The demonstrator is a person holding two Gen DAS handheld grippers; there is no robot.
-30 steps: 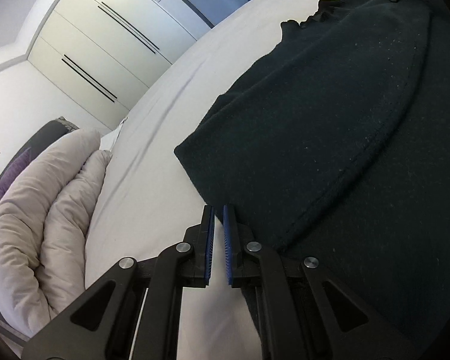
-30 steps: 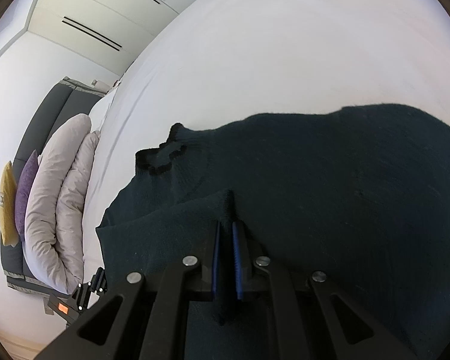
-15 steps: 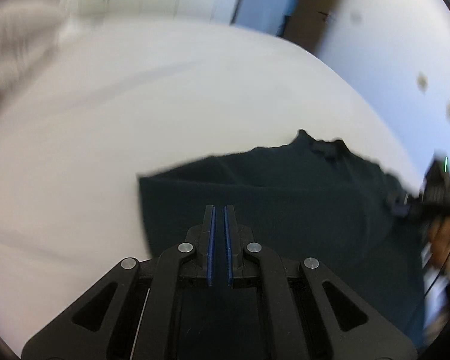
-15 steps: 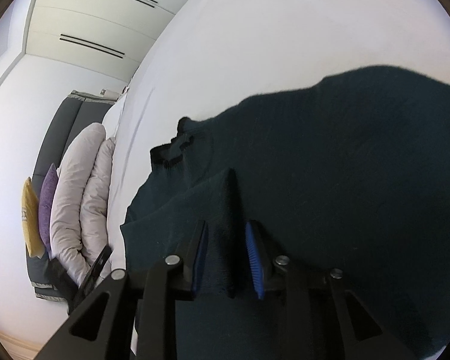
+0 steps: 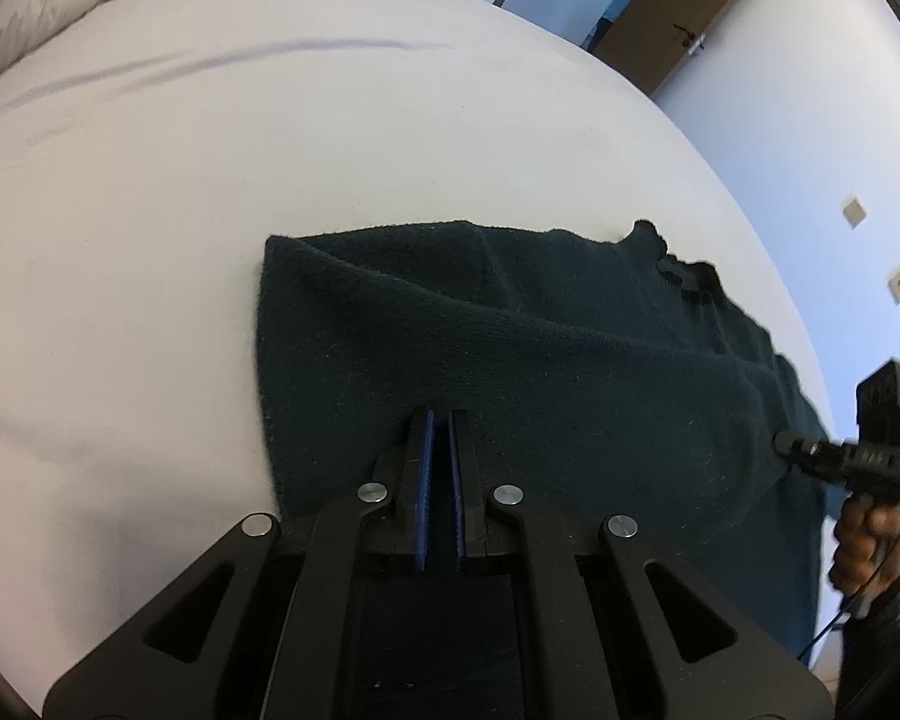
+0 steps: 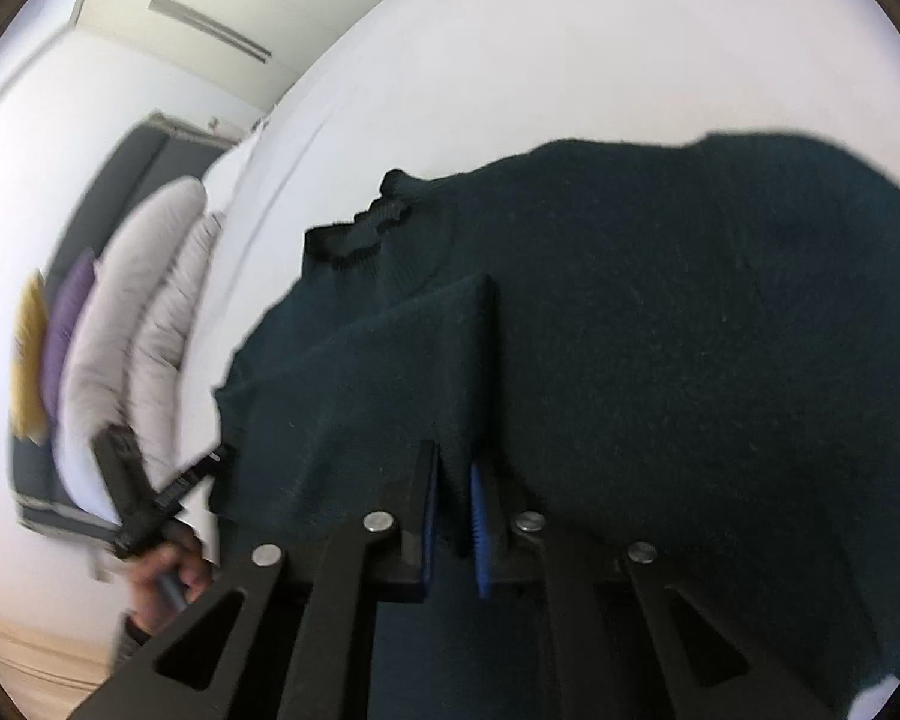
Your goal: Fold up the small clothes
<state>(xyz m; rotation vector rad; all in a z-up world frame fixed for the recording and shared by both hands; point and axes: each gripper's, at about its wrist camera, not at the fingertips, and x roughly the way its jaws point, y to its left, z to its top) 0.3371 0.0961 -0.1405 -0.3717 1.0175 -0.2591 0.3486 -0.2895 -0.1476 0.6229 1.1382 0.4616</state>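
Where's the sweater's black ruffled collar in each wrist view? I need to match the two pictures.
Left wrist: the black collar sits upper right, on the dark green sweater's far edge.
Right wrist: the collar is left of centre, above the fold between the right tongs.
Shared landmark: the white bed sheet beyond the sweater.

Sweater on bed, pillows beyond its collar end, wardrobe behind bed

We see a dark green sweater of matt, fuzzy knit. Our bed wears smooth white cloth, faintly creased.
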